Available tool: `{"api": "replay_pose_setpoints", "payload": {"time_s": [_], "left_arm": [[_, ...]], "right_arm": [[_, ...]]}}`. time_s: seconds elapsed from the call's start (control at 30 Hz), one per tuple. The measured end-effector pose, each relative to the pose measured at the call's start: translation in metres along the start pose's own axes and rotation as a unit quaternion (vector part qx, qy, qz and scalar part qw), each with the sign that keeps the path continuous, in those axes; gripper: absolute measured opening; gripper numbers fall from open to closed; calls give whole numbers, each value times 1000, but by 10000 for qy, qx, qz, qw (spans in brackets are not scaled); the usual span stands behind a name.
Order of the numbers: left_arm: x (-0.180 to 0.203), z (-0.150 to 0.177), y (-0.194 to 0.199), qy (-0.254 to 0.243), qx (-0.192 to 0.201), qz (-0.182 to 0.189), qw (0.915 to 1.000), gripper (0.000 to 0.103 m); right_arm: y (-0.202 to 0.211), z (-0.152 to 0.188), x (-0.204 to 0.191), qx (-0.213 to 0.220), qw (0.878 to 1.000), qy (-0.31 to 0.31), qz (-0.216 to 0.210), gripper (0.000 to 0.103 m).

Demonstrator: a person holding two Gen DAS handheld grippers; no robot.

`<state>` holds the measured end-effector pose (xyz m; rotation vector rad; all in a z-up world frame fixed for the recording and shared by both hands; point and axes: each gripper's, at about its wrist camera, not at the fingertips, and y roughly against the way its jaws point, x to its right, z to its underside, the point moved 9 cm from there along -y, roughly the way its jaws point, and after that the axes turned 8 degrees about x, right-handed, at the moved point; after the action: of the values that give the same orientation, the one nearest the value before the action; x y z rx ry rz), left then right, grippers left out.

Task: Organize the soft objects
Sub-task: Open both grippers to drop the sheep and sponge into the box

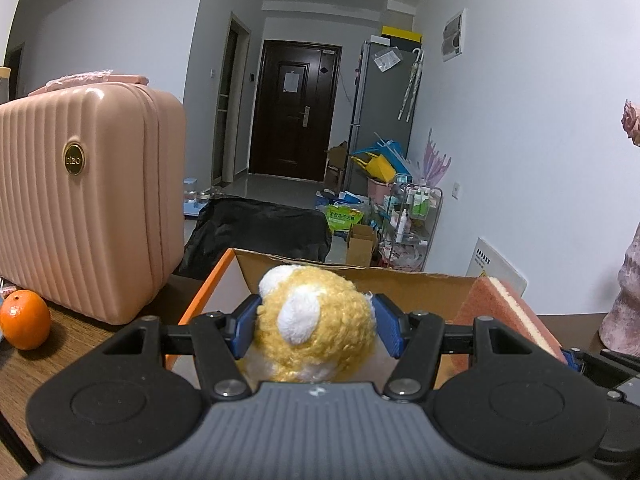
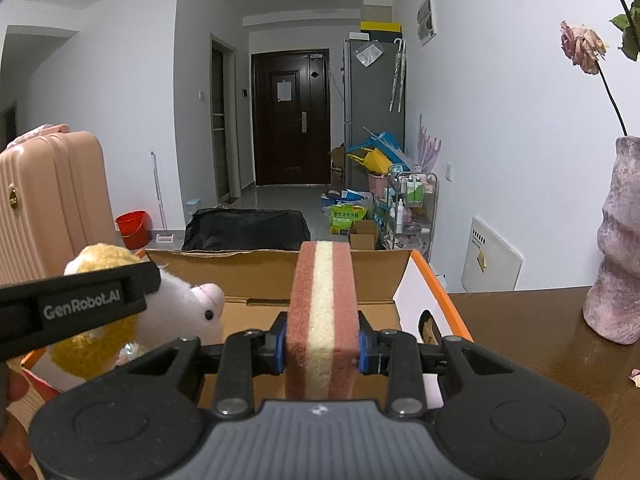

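Observation:
My left gripper is shut on a plush toy with yellow curly wool and a white face, held over the open cardboard box with orange outer walls. The right wrist view shows the same plush toy at the left, facing right, with the left gripper's black finger across it. My right gripper is shut on a sponge with pinkish-brown faces and a cream middle layer, standing on edge above the box. That sponge also appears at the right of the left wrist view.
The box sits on a dark wooden table. A pink ribbed suitcase stands at the left with an orange beside it. A mauve vase with a dried rose stands at the right. A black bag lies on the floor beyond.

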<state>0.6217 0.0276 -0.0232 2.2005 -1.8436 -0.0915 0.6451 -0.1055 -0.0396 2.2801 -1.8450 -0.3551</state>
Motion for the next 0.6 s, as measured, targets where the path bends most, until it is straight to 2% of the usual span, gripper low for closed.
{"api": "replay_pose_setpoints", "payload": {"time_s": [0.13, 0.3, 0.37, 0.43, 0.47, 0.53, 0.6], "left_arm": [[-2, 3, -2, -6, -62, 13, 10000, 62], [-6, 2, -2, 122, -96, 8, 9999, 68], [-9, 1, -2, 162, -65, -9, 9998, 70], [-11, 1, -1, 182, -46, -31, 9998, 80], [-13, 1, -1, 172, -20, -107, 9998, 88], [-17, -1, 1, 130, 81, -301, 9994, 101], [-21, -3, 4, 160, 164, -460, 9987, 103]], "right_arm": [[-1, 2, 1, -48, 10000, 34, 21, 31], [-3, -1, 3, -99, 9999, 8, 94, 33], [-5, 0, 6, -127, 9998, -3, 157, 44], [-5, 1, 9, -138, 9996, -27, 244, 66], [-5, 2, 11, -138, 9995, -43, 287, 71], [-4, 2, 15, -118, 9992, -82, 373, 91], [-3, 1, 17, -98, 9990, -111, 423, 99]]}}
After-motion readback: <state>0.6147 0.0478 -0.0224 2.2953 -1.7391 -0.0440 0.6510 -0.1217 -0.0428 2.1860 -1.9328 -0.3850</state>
